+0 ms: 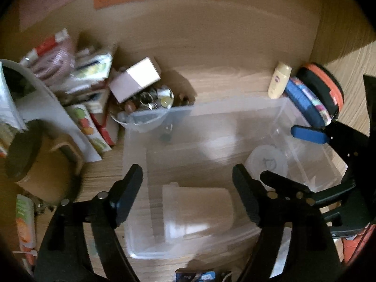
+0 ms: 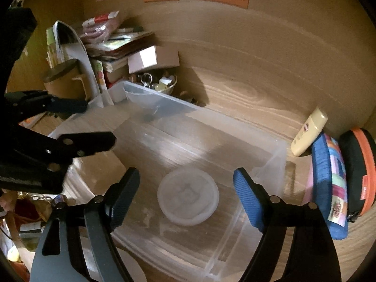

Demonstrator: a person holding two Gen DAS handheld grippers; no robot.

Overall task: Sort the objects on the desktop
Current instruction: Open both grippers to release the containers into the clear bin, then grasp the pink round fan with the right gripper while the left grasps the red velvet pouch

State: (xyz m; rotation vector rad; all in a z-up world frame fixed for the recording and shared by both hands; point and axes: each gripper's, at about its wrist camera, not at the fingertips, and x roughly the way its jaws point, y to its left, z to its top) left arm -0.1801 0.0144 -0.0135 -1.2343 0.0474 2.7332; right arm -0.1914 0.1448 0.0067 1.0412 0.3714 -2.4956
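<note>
My right gripper and left gripper both hang spread and empty above the clear plastic bin. The round white lid lies flat directly under my right one, nearer to it.

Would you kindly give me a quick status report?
Both tongs, left and right, open, empty, over clear bin. Round white lid inside. Nothing in the way.

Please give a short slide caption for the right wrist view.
Open right gripper above round white lid inside clear plastic bin.
</note>
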